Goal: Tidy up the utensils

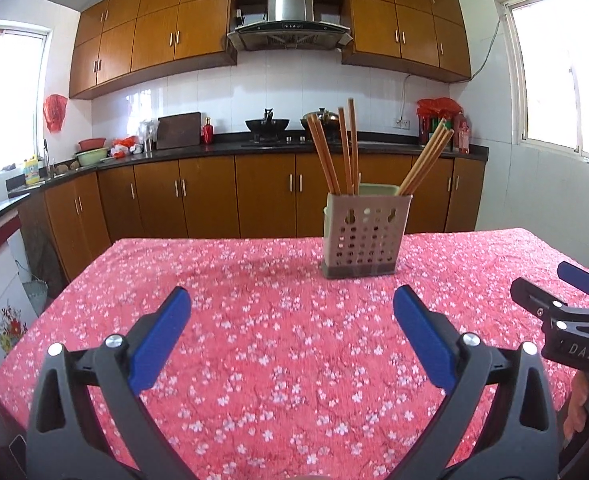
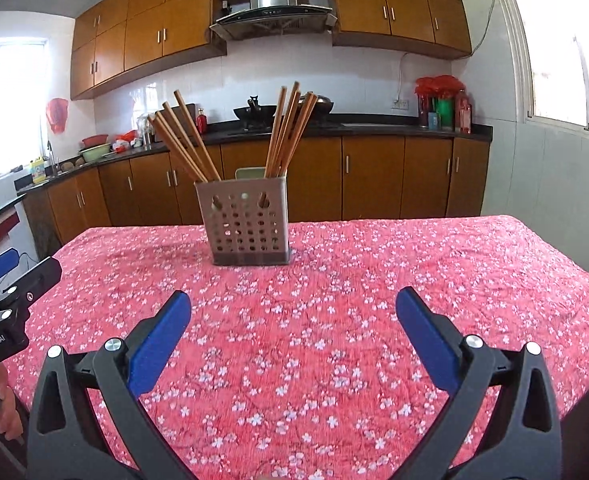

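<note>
A beige perforated utensil holder (image 1: 364, 236) (image 2: 248, 224) stands upright on the far half of the table, with a pale green part behind it. Several wooden chopsticks (image 1: 342, 148) (image 2: 286, 132) stick out of it in two fanned bunches. My left gripper (image 1: 292, 300) hovers over the near part of the table, well short of the holder, jaws wide open and holding nothing. My right gripper (image 2: 294, 302) is beside it, likewise open and bare. Each wrist view catches the other gripper at its edge: the right gripper (image 1: 554, 284) and the left gripper (image 2: 18, 268).
A red floral tablecloth (image 1: 278, 344) (image 2: 334, 280) covers the table. Behind it run brown kitchen cabinets (image 1: 214, 196) and a dark countertop with woks (image 1: 268, 124), bottles and bowls. A hand (image 2: 8, 412) holds the left gripper's grip.
</note>
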